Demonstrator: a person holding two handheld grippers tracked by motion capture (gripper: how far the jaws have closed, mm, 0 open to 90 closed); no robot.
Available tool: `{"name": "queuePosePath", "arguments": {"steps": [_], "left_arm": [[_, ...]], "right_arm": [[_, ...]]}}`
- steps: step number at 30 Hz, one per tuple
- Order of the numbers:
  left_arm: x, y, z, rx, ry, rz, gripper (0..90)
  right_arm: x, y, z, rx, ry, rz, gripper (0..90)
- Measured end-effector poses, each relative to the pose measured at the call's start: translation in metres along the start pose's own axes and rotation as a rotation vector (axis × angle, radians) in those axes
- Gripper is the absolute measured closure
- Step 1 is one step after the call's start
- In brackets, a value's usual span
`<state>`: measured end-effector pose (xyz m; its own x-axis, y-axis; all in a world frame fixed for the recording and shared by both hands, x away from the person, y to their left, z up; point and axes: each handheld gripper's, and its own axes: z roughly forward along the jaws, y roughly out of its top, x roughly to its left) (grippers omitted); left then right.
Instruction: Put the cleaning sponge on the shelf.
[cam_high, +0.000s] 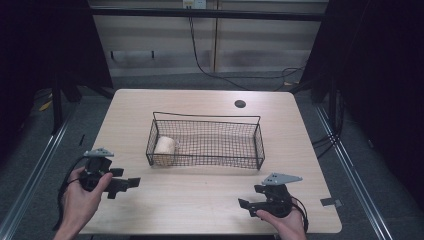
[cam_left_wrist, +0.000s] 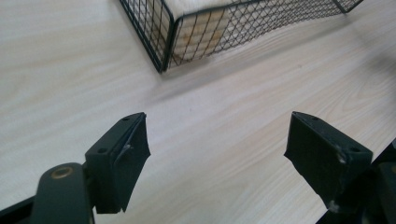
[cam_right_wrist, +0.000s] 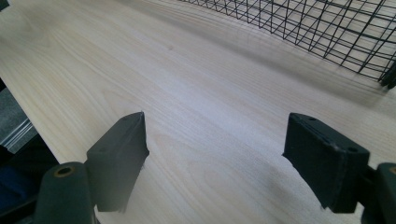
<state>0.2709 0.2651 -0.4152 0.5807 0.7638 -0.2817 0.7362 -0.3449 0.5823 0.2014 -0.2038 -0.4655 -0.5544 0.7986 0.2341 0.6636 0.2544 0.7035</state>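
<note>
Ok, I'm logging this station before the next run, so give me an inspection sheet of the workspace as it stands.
Surface: light wood table, a dark round hole near its far edge.
Job's things: black wire basket at mid-table; a pale roll lies inside at its left end.
Clutter: nothing seen on the table.
Grippers: left gripper and right gripper are held over the near edge, both open, nothing between the jaws.
Cables: one trails from each gripper; a black cable hangs down the far wall to the floor.
Surroundings: grey floor, metal rail at the left, dark curtains on both sides.
</note>
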Motion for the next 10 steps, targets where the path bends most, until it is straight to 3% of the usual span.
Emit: {"name": "queuePosePath", "arguments": {"steps": [2,4,5,8,10], "left_arm": [[-0.002,-0.01,0.004,-0.009,0.012,-0.006,21.0],[-0.001,-0.017,0.007,0.031,0.013,-0.009,21.4],[0.0,-0.022,0.007,0.009,0.008,-0.026,21.4],[0.003,-0.032,0.01,0.005,-0.024,-0.054,21.5],[0.004,-0.035,0.011,-0.002,-0.029,-0.039,21.4]], "right_arm": [[0.0,0.0,0.001,0.009,-0.011,0.009,21.3],[-0.002,-0.002,0.0,0.016,-0.027,0.015,21.4],[-0.002,-0.002,0.0,0.016,-0.027,0.015,21.4],[-0.006,-0.003,-0.001,0.01,-0.048,0.025,21.7],[-0.007,-0.003,0.001,0.01,-0.059,0.027,21.7]]}}
